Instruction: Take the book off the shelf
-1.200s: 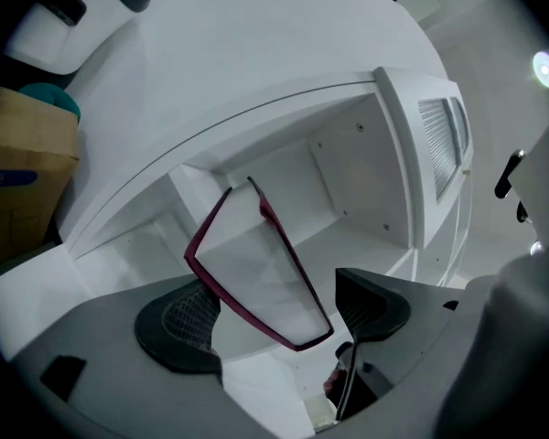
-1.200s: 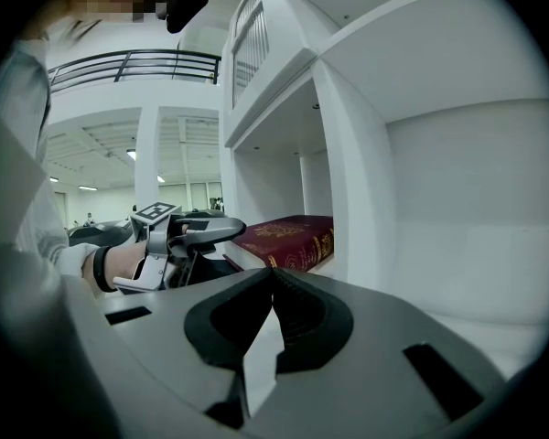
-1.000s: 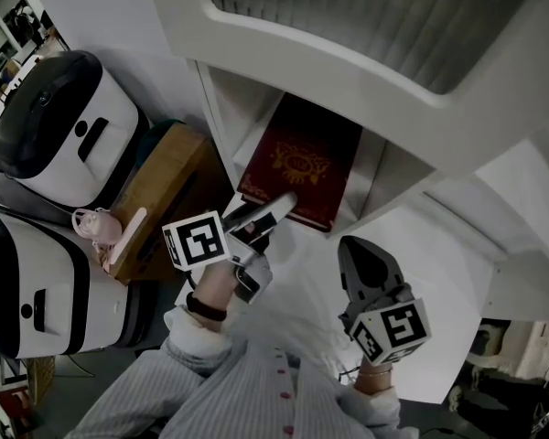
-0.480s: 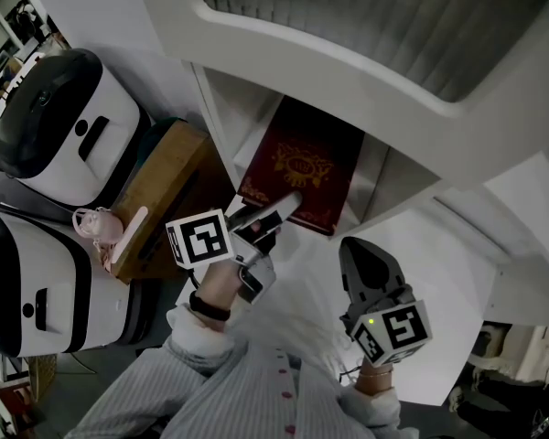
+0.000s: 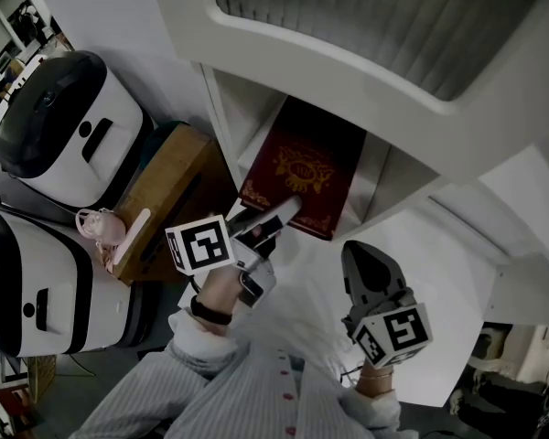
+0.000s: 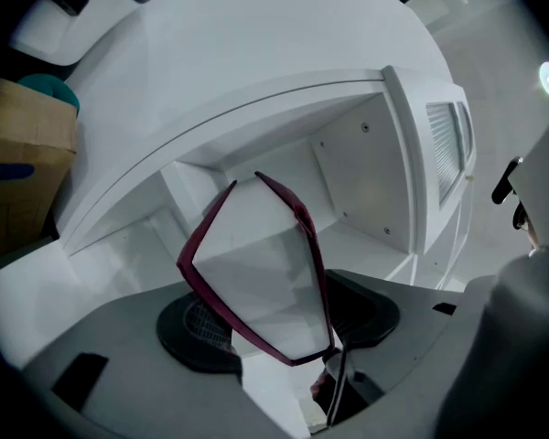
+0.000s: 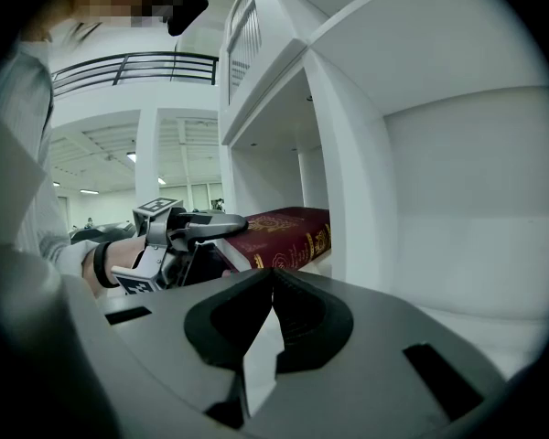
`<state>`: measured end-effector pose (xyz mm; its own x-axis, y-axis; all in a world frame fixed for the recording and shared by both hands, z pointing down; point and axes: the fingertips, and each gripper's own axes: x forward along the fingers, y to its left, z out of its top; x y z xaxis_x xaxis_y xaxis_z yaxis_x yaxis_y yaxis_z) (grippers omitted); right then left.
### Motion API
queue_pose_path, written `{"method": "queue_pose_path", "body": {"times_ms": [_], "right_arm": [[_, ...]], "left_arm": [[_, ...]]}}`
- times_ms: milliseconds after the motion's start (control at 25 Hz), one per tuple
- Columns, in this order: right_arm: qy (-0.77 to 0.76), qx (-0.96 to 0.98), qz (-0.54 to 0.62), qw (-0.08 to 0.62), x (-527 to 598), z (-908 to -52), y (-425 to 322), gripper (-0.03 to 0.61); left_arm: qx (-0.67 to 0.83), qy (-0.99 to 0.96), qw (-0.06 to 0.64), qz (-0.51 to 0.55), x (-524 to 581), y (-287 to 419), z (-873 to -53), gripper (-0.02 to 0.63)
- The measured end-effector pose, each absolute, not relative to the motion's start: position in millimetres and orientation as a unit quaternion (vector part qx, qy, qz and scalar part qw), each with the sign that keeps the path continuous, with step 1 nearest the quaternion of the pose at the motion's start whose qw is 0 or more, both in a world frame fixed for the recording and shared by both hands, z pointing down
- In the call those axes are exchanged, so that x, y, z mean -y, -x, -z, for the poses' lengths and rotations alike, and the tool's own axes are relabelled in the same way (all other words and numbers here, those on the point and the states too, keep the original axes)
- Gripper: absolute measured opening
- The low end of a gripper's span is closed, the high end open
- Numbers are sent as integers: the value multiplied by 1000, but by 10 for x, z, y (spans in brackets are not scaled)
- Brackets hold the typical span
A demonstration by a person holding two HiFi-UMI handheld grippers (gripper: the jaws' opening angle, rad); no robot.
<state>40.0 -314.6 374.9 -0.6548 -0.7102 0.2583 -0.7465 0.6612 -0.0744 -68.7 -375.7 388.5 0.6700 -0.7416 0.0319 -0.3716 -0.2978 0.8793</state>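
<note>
A dark red book (image 5: 304,167) with a gold emblem lies flat in a compartment of the white shelf (image 5: 249,122). My left gripper (image 5: 273,218) reaches level into the compartment. Its jaws have just been closing, and they now press on the book's near end, one on the cover and one underneath. In the left gripper view the book's page block (image 6: 256,263) fills the gap of the left gripper (image 6: 274,318). My right gripper (image 5: 366,265) hangs lower right, outside the shelf, shut and holding nothing. In the right gripper view the right gripper (image 7: 273,277) faces the book (image 7: 288,231).
A cardboard box (image 5: 165,186) with a pink object (image 5: 101,229) on it stands left of the shelf. Two white-and-black machines (image 5: 64,126) (image 5: 27,282) stand further left. The shelf's top ledge (image 5: 366,71) overhangs the compartment, with a white side panel (image 5: 384,176) on its right.
The left gripper's jaws have narrowed onto the book's near end. Both hands and the book stay where they were.
</note>
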Motion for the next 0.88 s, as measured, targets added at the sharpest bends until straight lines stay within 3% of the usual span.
{"method": "queue_pose_path", "body": {"times_ms": [880], "right_arm": [[-380,919,-43,92,2722,-3473,-129,14]], "left_arm": [[388,-828,369,164,3201,957,-3524,258]]}}
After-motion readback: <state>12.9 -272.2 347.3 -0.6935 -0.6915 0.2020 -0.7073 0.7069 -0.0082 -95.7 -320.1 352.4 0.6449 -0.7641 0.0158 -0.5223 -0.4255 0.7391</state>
